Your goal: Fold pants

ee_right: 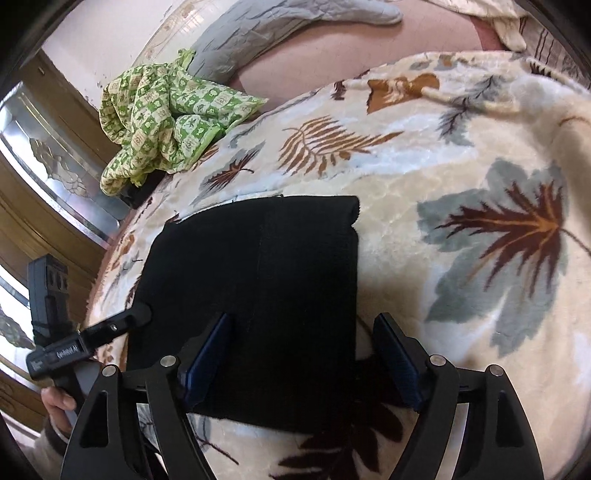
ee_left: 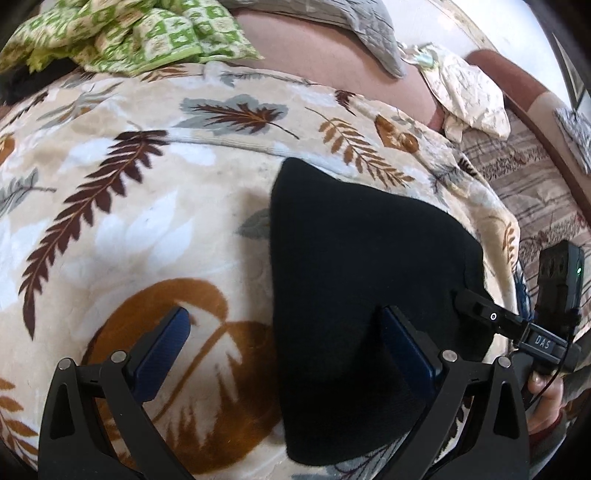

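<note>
Currently both tongs, left [ee_left: 284,354] and right [ee_right: 301,360], stand released over the folded black fabric pants [ee_right: 258,295]; snagged pads on withdrawal could undo the fold.

Matt black knit pants [ee_right: 258,288], plush fleecy blanket [ee_right: 424,192] (leaf print), crumpled green cotton cloth [ee_right: 162,114]

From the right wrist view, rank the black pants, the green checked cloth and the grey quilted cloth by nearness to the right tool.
1. Black pants: folded, lying between the open right tool's fingers.
2. Green checked cloth: crumpled, upper left at the blanket's edge.
3. Grey quilted cloth: farthest, along the top.
</note>
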A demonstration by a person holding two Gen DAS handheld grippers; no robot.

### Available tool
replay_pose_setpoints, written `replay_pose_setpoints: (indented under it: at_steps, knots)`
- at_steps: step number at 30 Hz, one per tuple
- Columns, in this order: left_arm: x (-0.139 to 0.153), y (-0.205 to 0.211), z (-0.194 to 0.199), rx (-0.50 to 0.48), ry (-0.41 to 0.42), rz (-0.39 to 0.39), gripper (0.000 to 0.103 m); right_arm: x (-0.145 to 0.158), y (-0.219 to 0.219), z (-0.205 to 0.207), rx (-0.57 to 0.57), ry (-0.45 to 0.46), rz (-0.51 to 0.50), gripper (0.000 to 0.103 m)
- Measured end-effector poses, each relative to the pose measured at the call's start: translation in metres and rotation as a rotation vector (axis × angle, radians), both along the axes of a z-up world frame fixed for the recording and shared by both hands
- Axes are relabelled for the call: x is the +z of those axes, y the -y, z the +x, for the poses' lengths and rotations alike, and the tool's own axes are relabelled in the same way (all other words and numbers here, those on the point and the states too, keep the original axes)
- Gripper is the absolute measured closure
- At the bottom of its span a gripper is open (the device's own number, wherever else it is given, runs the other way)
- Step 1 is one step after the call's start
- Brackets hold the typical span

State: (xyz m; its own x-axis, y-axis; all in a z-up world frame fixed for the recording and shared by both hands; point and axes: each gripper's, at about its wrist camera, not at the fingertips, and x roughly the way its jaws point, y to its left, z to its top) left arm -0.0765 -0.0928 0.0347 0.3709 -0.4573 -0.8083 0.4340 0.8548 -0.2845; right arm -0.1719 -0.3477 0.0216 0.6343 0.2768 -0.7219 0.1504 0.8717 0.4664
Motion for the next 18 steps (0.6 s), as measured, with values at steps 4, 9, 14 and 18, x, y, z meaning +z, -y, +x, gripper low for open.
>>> replay_pose_setpoints:
  at_steps: [4, 9, 14, 18]
  knots:
    - [0.0004, 0.0073, 0.0013, 0.002, 0.02, 0.01, 0.0, -0.0014, -0.0024, 0.0045, 0.017, 0.007, -0.008, 0.02]
    - [-0.002, 0.0111, 0.0046, 0.014, 0.012, 0.005, 0.0, -0.0032, -0.0033, 0.005, 0.016, 0.014, -0.003, 0.02]
    - [-0.0035, 0.0115, 0.0044, 0.025, 0.007, -0.004, 0.0, -0.004, -0.0035, 0.0041, 0.01, 0.022, -0.005, 0.019]
    - [-0.004, 0.0121, 0.0025, 0.036, 0.017, -0.011, 0.0, -0.0041, -0.0049, 0.0036, 0.008, 0.023, -0.004, 0.019]
